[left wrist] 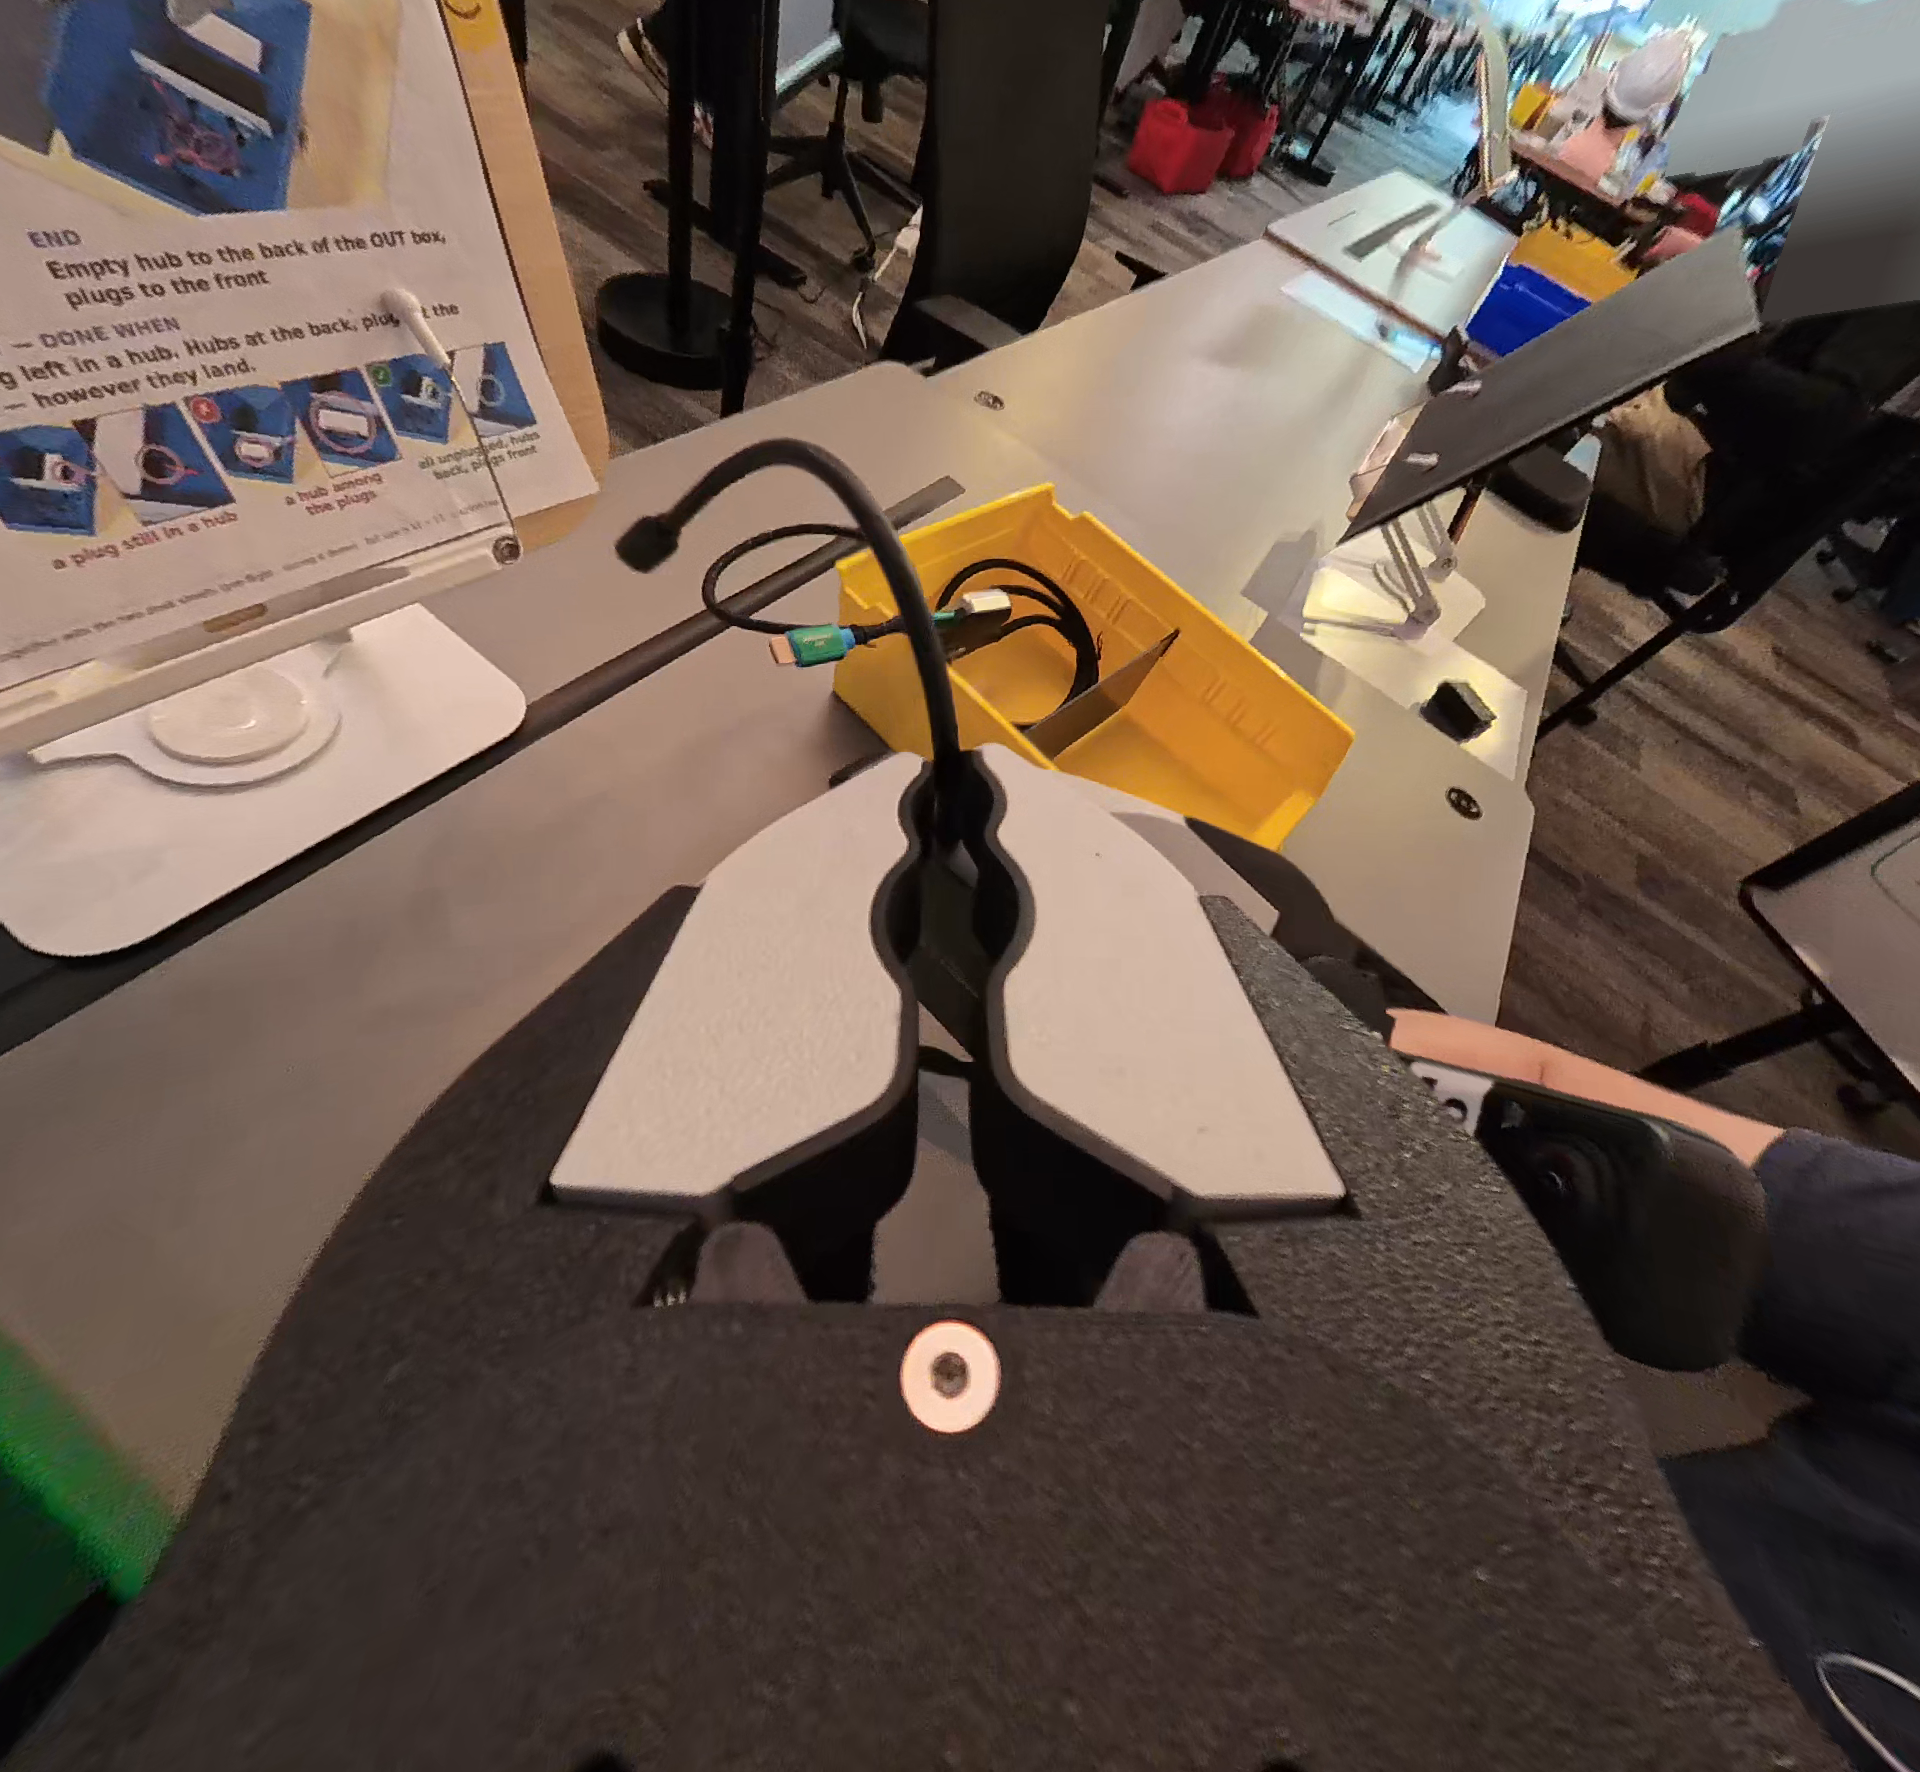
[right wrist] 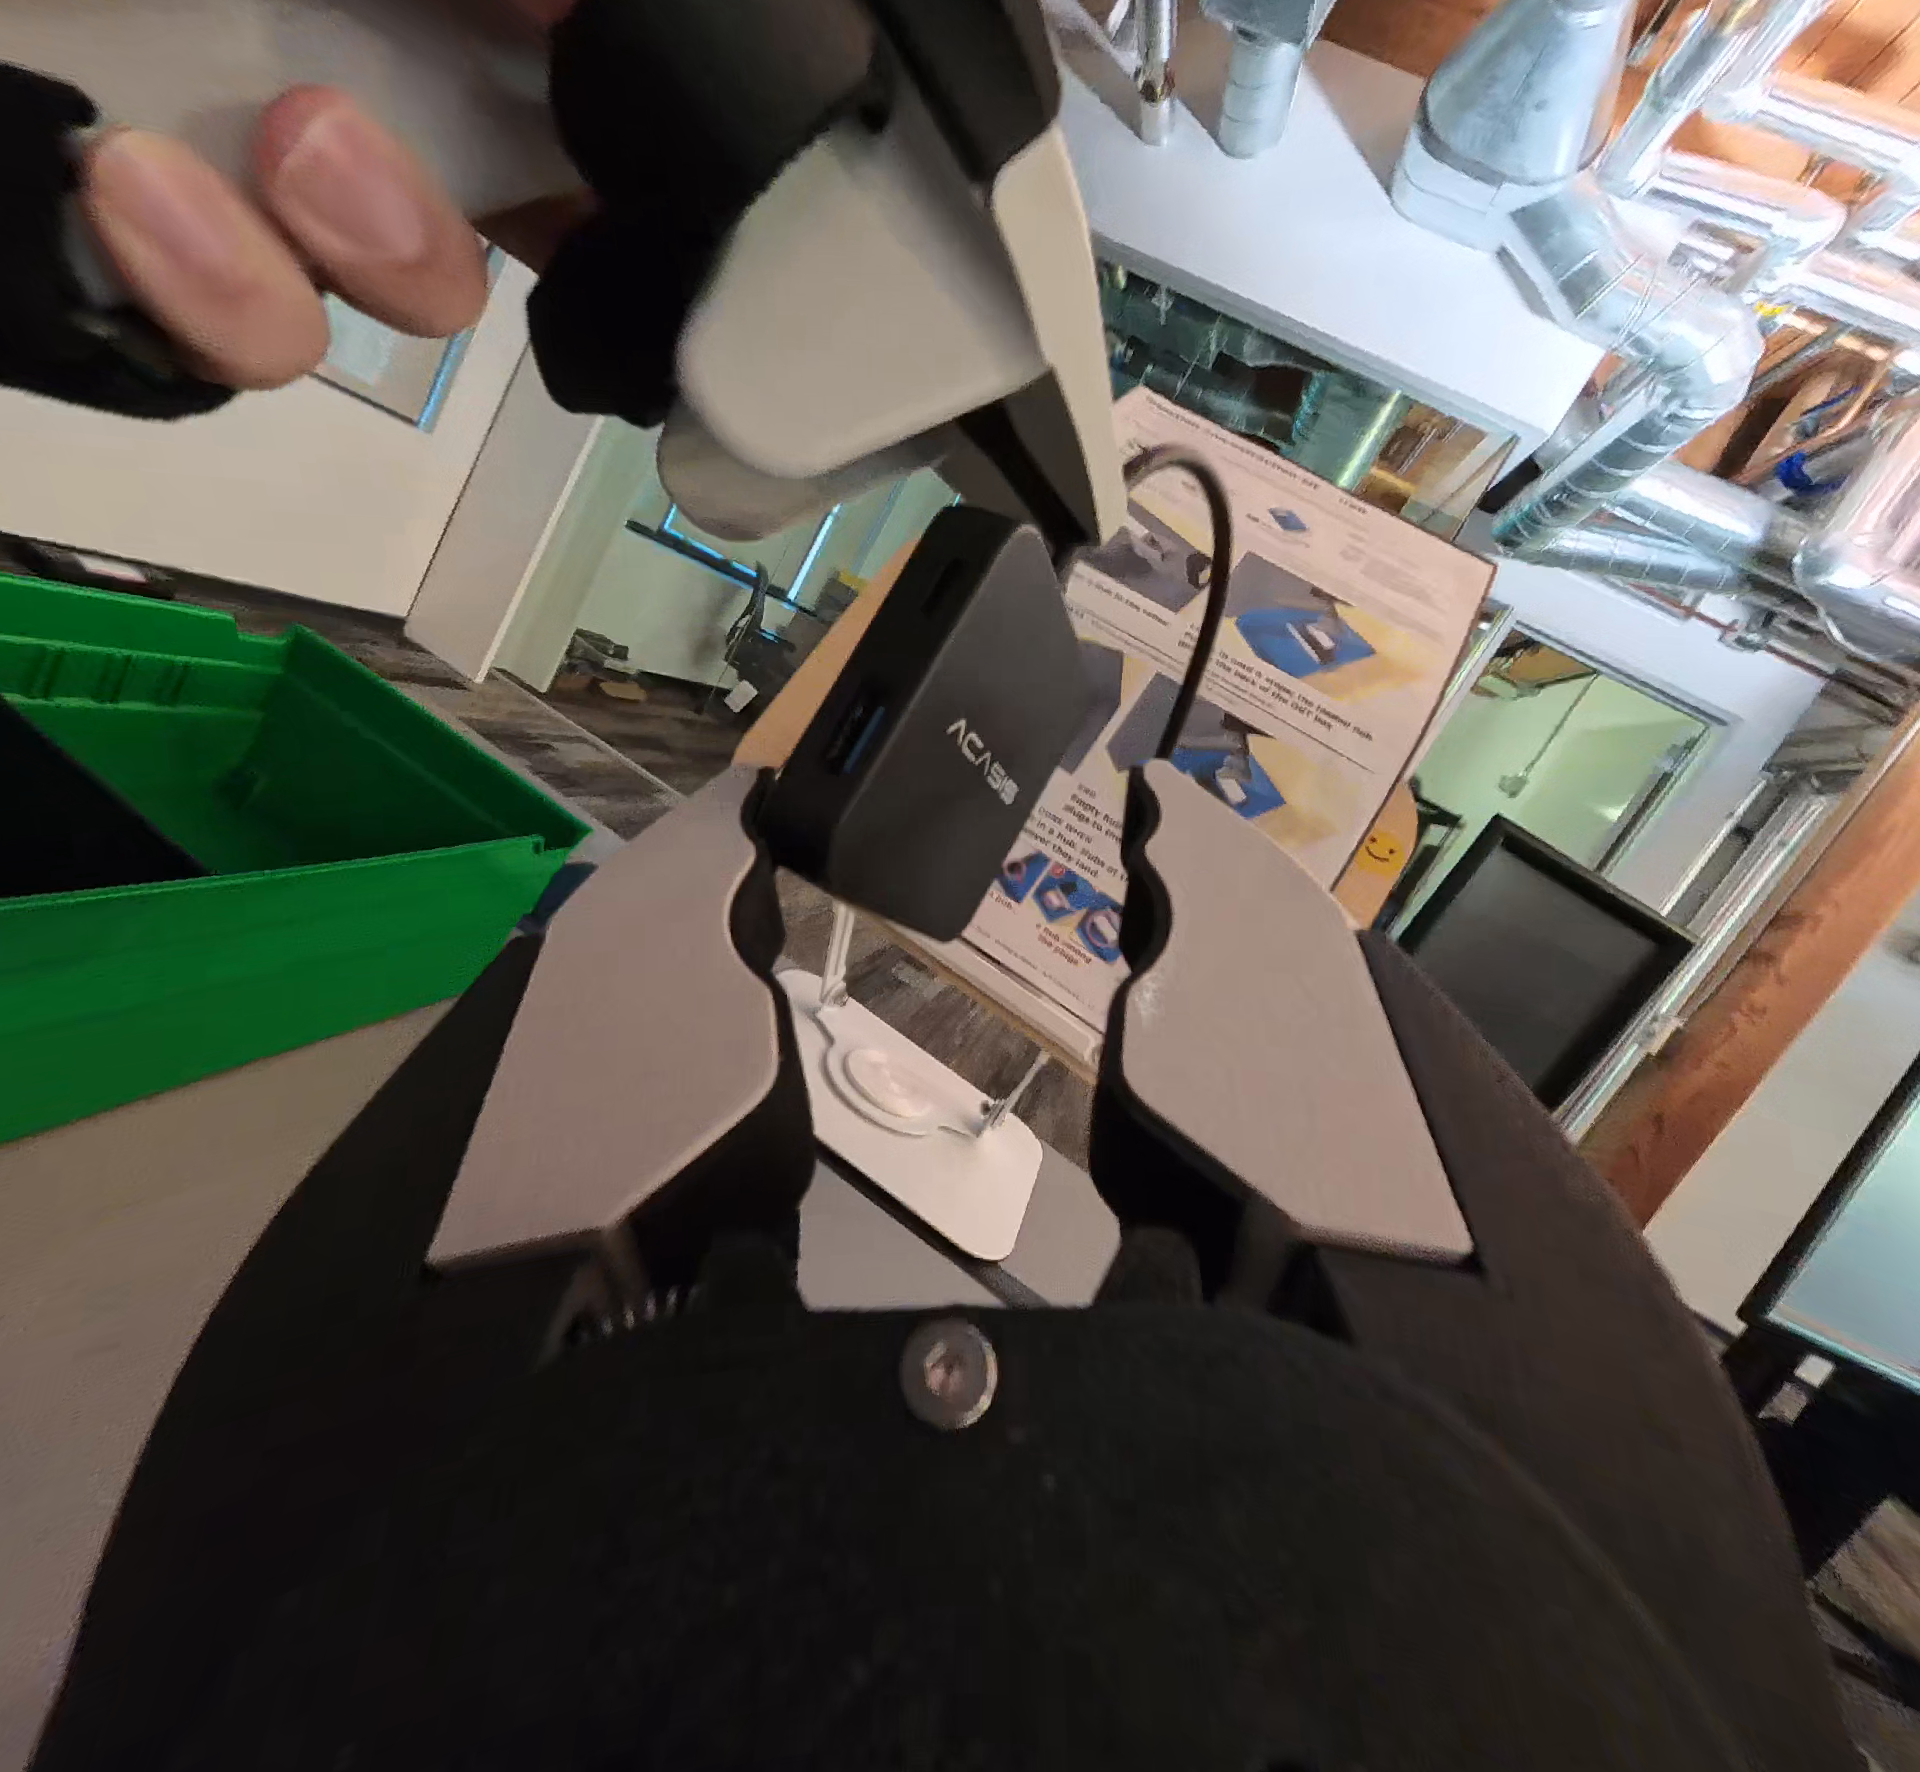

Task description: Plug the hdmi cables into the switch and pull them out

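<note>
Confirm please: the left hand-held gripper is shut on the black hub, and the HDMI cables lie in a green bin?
Not quite. The left wrist view shows the HDMI cables in a yellow bin, not a green one. The left hand-held gripper is indeed shut on the black hub.

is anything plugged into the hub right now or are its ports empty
Empty, as far as shown: the hub hangs in the left gripper, and both ports facing the right wrist camera are bare. Its other sides are hidden.

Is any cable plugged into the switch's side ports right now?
No: in the right wrist view the switch, held by the left gripper, shows side ports with nothing in them; only its own black lead leaves it.
</note>
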